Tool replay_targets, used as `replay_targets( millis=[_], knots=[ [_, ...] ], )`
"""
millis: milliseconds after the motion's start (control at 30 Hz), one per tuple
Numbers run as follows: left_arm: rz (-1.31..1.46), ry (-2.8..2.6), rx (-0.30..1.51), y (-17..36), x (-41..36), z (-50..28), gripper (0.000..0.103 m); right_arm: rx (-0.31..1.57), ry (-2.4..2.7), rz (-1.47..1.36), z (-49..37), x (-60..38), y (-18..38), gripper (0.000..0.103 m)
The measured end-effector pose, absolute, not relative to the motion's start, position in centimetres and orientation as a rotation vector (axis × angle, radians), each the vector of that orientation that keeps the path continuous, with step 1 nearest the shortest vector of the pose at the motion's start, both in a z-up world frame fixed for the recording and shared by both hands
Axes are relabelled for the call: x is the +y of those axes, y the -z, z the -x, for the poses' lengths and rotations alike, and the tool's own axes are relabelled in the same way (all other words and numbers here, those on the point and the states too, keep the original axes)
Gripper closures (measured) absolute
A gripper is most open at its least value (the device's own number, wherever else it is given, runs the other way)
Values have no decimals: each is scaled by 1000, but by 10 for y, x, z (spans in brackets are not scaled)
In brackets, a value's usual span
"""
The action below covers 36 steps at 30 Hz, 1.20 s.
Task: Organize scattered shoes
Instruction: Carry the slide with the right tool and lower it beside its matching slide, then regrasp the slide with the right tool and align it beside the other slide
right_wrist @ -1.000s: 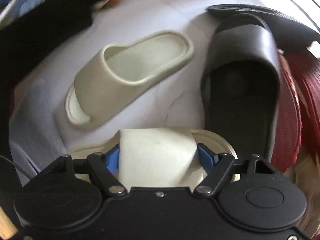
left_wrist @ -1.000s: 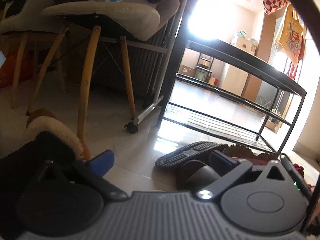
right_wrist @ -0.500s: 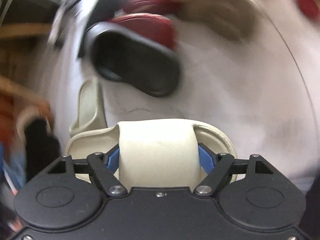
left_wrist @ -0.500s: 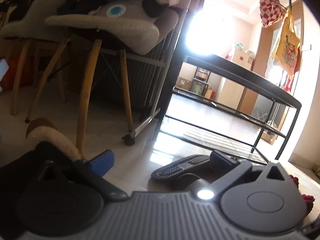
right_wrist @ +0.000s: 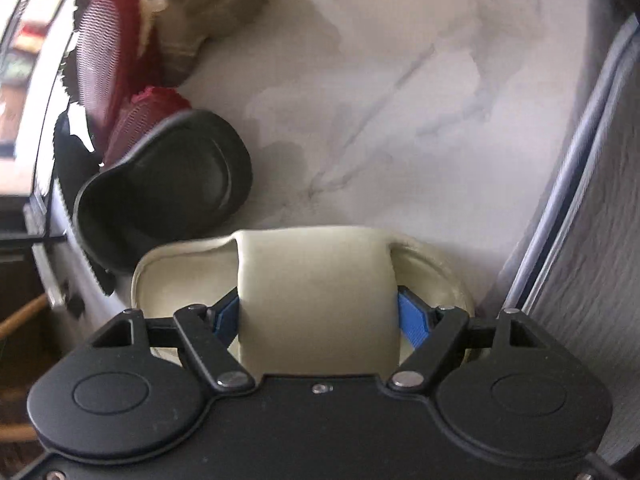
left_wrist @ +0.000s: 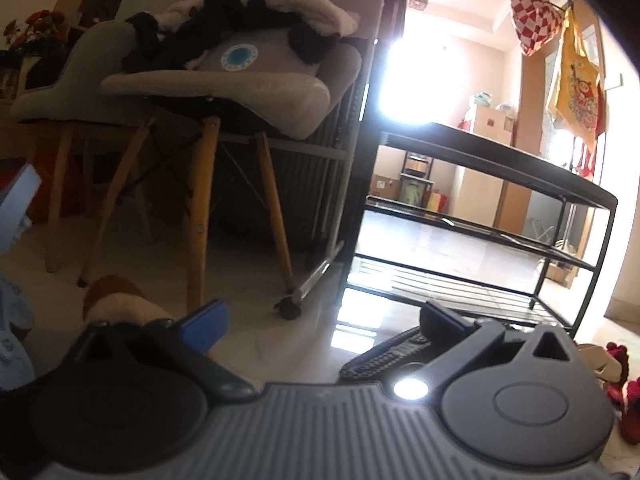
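Note:
My right gripper point(right_wrist: 318, 312) is shut on the strap of a cream slide sandal point(right_wrist: 316, 280) and holds it above the pale floor. A black slide point(right_wrist: 164, 188) lies to its left, with red slippers point(right_wrist: 108, 64) and a tan fuzzy slipper point(right_wrist: 212, 8) beyond. My left gripper point(left_wrist: 320, 324) is open and empty, low over the floor. A black treaded sole point(left_wrist: 384, 356) lies just past its right finger. A brown fleece-lined slipper point(left_wrist: 116, 300) sits by its left finger. A black shoe rack point(left_wrist: 480, 220) stands ahead on the right.
A wooden-legged chair point(left_wrist: 224, 92) piled with cushions and fleece stands ahead left of the rack. A castor foot of a metal frame point(left_wrist: 290, 308) rests between them. A grey wall or panel edge point(right_wrist: 580, 200) runs along the right in the right wrist view.
My right gripper has swung with the cream sandal, so the second cream sandal has left its view. My left gripper has tilted upward slightly.

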<state>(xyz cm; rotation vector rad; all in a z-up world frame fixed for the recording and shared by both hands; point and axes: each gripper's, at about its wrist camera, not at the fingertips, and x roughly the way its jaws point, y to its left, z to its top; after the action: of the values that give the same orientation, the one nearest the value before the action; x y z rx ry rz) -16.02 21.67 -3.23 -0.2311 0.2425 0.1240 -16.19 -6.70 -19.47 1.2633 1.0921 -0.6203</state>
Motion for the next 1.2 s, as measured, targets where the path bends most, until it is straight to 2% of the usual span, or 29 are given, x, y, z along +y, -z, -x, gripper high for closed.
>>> replay_targets(
  millis=[267, 367, 433, 600, 733, 833, 967, 1100, 1200],
  knots=[
    [229, -137, 267, 35, 218, 157, 1, 1102, 739, -1309, 143, -49, 204, 23],
    [230, -141, 273, 36, 220, 157, 1, 1108, 777, -1332, 137, -48, 207, 18],
    [232, -145, 275, 36, 221, 156, 1, 1108, 762, -1344, 135, -50, 209, 8],
    [259, -145, 267, 34, 225, 157, 1, 1172, 565, -1419, 148, -66, 207, 7],
    [275, -128, 271, 33, 223, 158, 1, 1225, 305, -1371, 161, -89, 175, 6],
    [288, -116, 289, 32, 217, 160, 1, 1177, 7, -1122, 150, -106, 132, 5],
    [267, -123, 312, 21, 190, 170, 1, 1027, -293, -401, 140, -84, 73, 2],
    [204, -136, 297, 9, 169, 181, 1, 894, -587, 416, 160, -27, 77, 1],
    [219, -192, 320, 10, 167, 187, 1, 756, -852, 744, 176, -9, 95, 1]
  ],
)
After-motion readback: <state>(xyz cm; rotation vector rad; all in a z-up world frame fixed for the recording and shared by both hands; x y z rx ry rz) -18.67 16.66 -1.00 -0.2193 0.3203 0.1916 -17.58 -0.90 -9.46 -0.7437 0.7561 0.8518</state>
